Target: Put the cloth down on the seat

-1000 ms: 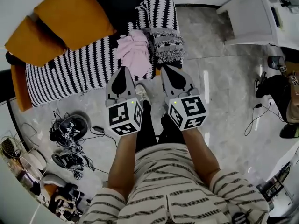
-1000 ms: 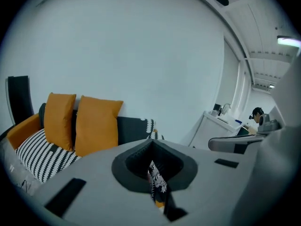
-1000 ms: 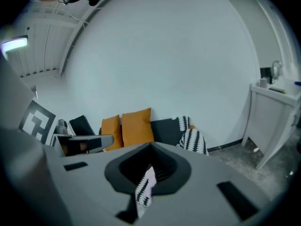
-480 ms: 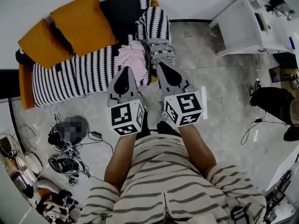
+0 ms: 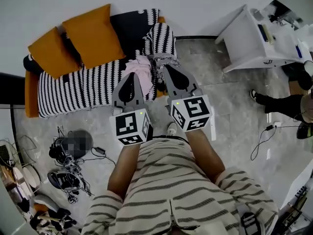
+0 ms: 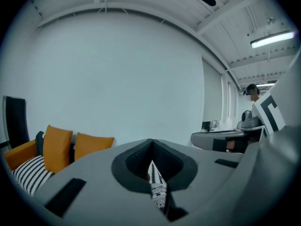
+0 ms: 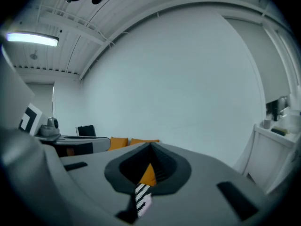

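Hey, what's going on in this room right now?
A person stands facing a sofa, a tool in each hand. The left tool and right tool are both shut and empty, held in the air in front. The pink cloth lies bunched on the striped seat, touched by neither tool.

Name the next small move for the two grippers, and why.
Probably just draw both back and rest. The pink cloth already lies bunched on the striped seat, and the left gripper and right gripper are shut with nothing between their jaws, so nothing seems left to place.
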